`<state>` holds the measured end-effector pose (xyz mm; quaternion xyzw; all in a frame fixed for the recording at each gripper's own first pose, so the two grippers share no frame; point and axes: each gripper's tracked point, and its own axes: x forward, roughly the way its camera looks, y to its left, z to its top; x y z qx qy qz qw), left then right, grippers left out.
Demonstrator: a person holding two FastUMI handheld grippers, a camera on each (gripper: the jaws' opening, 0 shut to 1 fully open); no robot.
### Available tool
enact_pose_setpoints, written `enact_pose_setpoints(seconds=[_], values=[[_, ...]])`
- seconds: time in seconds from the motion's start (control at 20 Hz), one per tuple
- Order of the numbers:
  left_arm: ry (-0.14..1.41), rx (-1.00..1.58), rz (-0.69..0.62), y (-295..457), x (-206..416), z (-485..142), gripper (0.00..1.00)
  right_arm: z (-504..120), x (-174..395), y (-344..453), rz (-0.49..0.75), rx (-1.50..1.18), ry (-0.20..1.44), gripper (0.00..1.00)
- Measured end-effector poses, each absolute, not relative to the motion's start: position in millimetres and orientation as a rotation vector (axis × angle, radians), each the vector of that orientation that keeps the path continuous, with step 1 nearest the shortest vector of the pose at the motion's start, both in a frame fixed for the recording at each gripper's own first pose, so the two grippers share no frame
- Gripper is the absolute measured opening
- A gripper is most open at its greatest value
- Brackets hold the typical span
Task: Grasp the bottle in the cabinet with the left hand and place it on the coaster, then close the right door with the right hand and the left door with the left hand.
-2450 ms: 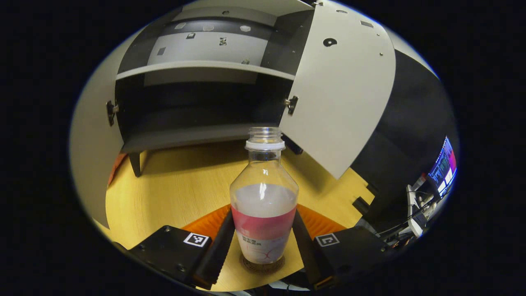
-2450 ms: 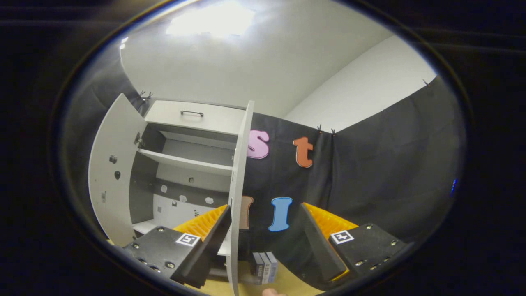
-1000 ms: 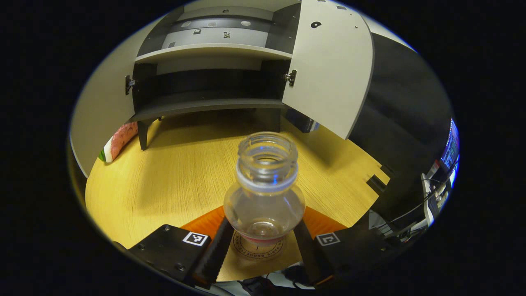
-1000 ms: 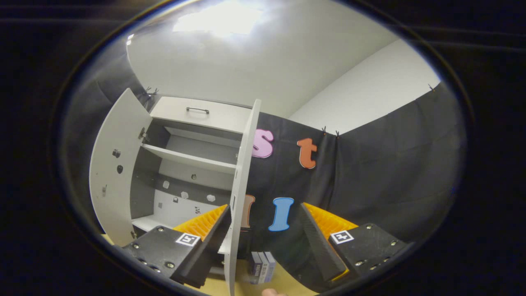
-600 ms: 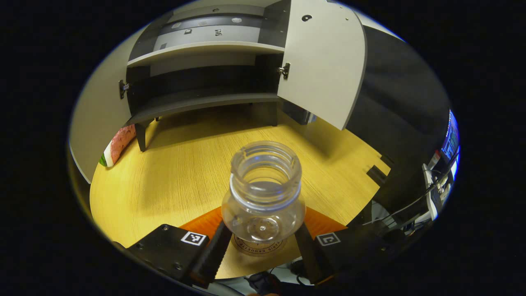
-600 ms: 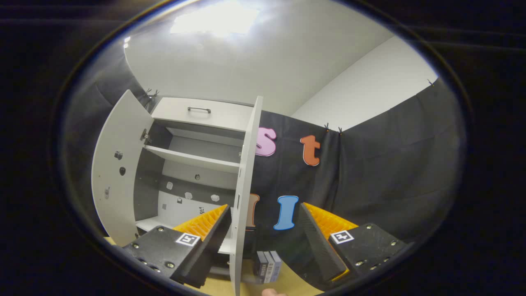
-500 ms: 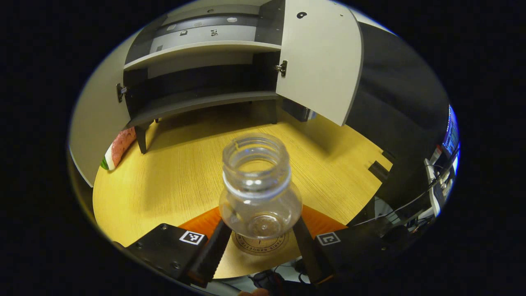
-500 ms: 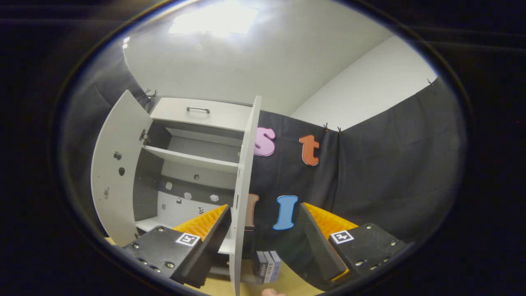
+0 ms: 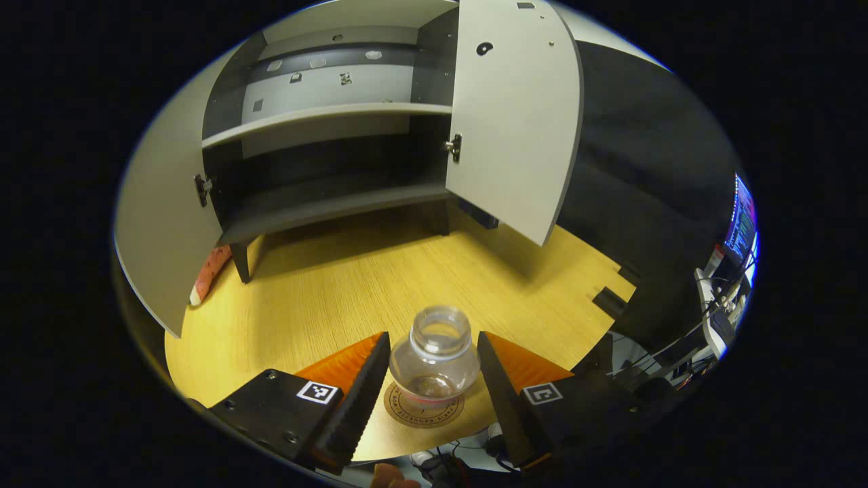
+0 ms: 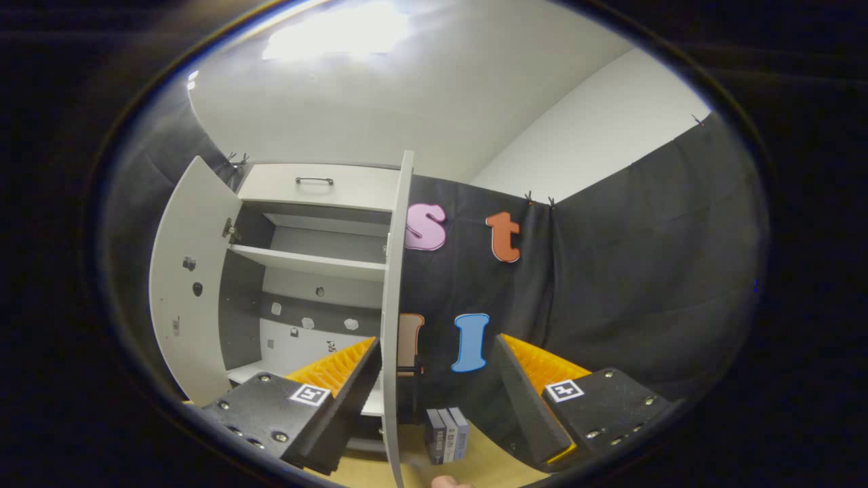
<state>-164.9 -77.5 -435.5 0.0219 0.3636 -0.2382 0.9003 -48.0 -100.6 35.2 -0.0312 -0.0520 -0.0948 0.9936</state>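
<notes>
A clear uncapped bottle [image 9: 434,362] stands upright on a round coaster [image 9: 407,415] near the table's front edge. In the left gripper view my left gripper [image 9: 432,337] hangs open above it, fingers apart on either side and not touching it. The grey cabinet [image 9: 325,169] stands behind with its left door [image 9: 159,224] and right door [image 9: 515,122] both swung open and its shelves bare. In the right gripper view my right gripper [image 10: 434,346] is open, and the right door [image 10: 392,305] is seen edge-on between its fingers, close to the left one.
The wooden table [image 9: 325,291] spreads between the coaster and the cabinet. A red and green item [image 9: 207,271] lies under the left door. Small boxes [image 10: 449,434] stand on the table behind the right door. A screen [image 9: 742,217] and cables sit off the table's right edge.
My left gripper has let go of the bottle and risen away from it; the bottle stays on the coaster. The right gripper has barely shifted.
</notes>
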Motion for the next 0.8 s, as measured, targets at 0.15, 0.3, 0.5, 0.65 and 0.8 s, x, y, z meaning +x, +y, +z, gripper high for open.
enact_pose_setpoints(seconds=[0.15, 0.3, 0.5, 0.65, 0.8], values=[[0.693, 0.03, -0.483, -76, -156, -404, 0.84, 30, -47, -102, -0.186, -0.045, -0.093, 0.99], [0.627, 0.019, -0.475, -73, -145, -366, 0.83, 20, -45, -104, -0.185, -0.042, -0.076, 0.99], [0.511, -0.006, -0.433, -66, -123, -300, 0.83, 9, -39, -108, -0.189, -0.046, -0.055, 0.99], [0.382, -0.053, -0.394, -60, -100, -233, 0.83, -2, -31, -114, -0.196, -0.058, -0.04, 0.96], [0.28, -0.085, -0.324, -45, -77, -165, 0.83, -23, -15, -120, -0.193, -0.079, 0.006, 0.99]])
